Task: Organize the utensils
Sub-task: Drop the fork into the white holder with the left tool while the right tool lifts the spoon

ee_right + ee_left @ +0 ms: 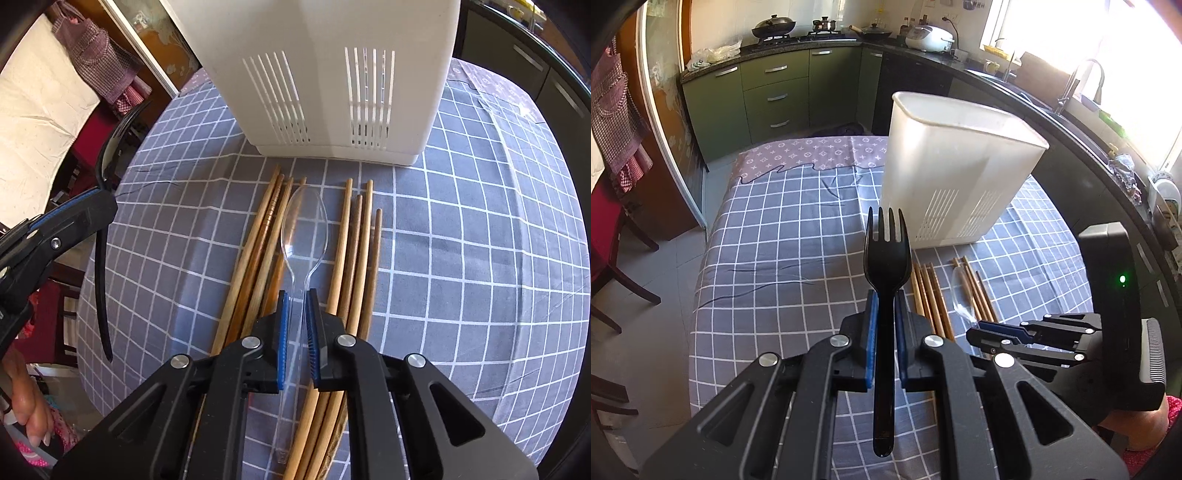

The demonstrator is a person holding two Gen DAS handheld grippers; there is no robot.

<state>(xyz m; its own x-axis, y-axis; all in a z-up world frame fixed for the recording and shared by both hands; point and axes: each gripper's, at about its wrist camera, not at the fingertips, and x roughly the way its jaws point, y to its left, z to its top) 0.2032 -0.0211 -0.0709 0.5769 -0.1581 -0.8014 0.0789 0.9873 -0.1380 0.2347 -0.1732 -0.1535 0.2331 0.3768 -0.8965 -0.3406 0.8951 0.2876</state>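
- Utensils are mostly not yet put away: as far as the left wrist view shows, the white slotted holder [960, 177] looks empty, though its floor is hidden behind the wall. It stands toward the far right part of the cloth-covered tabletop [775, 221].
- Black fork [886, 266] is off the tabletop, clamped at its neck by the left gripper [885, 325], whose blue pads are closed tight on it. Its long axis runs along the gripper's fingers, tines pointing away toward the holder, handle end back toward the camera.
- Wooden chopsticks [266, 236] lie untouched in two loose bundles on the tabletop just before the holder's slotted wall, long axes running from the near edge toward the holder.
- Clear plastic spoon [303, 225] lies between the two bundles, bowl toward the holder, handle toward the near edge. The right gripper [296, 321] has its pads closed on the spoon's thin handle; whether the spoon is lifted yet I cannot tell.
- Judged from this, all is left: fork, spoon and every chopstick must go in the holder.
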